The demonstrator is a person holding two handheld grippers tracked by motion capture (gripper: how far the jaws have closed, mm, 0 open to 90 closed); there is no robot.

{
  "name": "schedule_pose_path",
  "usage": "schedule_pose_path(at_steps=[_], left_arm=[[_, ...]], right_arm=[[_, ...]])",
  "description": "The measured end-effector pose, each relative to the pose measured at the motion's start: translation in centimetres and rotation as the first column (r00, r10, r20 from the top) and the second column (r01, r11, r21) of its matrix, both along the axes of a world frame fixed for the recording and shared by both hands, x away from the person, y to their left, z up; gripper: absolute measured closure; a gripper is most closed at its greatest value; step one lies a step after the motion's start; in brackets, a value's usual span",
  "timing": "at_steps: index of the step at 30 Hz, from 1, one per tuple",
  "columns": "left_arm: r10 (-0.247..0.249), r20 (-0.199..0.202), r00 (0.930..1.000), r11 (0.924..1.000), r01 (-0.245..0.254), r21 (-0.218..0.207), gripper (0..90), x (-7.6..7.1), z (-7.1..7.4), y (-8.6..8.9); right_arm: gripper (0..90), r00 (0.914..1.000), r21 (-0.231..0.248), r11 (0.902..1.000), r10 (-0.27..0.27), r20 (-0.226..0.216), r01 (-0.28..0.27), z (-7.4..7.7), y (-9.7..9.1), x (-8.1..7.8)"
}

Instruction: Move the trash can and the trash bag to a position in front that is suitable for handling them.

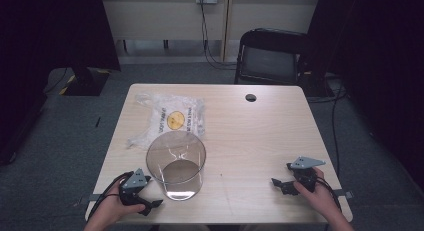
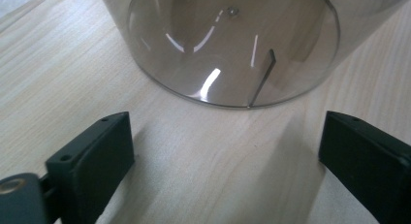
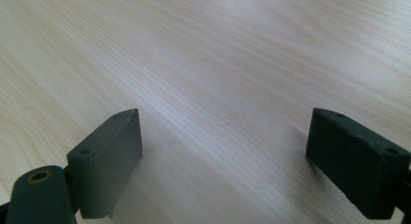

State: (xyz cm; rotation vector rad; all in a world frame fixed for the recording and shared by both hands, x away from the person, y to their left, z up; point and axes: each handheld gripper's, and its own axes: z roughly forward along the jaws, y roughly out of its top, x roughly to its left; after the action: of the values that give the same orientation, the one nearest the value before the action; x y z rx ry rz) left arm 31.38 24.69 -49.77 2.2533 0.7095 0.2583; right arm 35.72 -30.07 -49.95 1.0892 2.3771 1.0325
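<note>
A clear smoky plastic tub [image 1: 176, 163] stands upright near the front left of the light wooden table [image 1: 250, 136]. Just behind it lies a crumpled clear plastic bag [image 1: 170, 118] with a yellow round print. My left gripper [image 1: 150, 206] rests at the table's front left, held by a hand, just left of the tub. In the left gripper view its jaws stand open [image 2: 228, 132] with bare wood between them, and the tub's base [image 2: 232, 44] is a short way ahead. My right gripper [image 1: 281, 175] is at the front right, open [image 3: 223, 122] over bare wood.
A round cable hole [image 1: 251, 97] sits near the table's far edge. A black folding chair [image 1: 270, 56] stands beyond the table on grey carpet. Cables [image 1: 335, 126] run down along the table's right side. Dark curtains flank the room.
</note>
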Motion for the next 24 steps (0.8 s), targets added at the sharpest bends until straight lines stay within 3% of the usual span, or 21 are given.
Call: schedule_pose_path(at_steps=[3, 8, 16, 24], left_arm=[[0.014, -0.01, 0.9998, 0.9999, -0.014, 0.0, 15.7, -0.1, 0.2, 0.1], [0.01, -0.018, 0.9998, 0.9999, -0.01, -0.005, 15.0, -0.3, 0.7, -0.2], [0.001, 0.0, 1.0, 0.9999, -0.001, -0.013, 14.9, -0.3, 1.5, -0.8], [0.019, -0.004, 0.9998, 0.9995, -0.019, -0.027, 15.0, -0.1, 1.9, -0.9]], right_arm=[[11.9, 1.0, 0.0, 1.0, 0.0, 0.0, 0.0, 0.0, 0.0, 0.0], [11.9, 1.0, 0.0, 1.0, 0.0, 0.0, 0.0, 0.0, 0.0, 0.0], [12.0, 1.0, 0.0, 1.0, 0.0, 0.0, 0.0, 0.0, 0.0, 0.0], [12.0, 1.0, 0.0, 1.0, 0.0, 0.001, 0.0, 0.0, 0.0, 0.0]])
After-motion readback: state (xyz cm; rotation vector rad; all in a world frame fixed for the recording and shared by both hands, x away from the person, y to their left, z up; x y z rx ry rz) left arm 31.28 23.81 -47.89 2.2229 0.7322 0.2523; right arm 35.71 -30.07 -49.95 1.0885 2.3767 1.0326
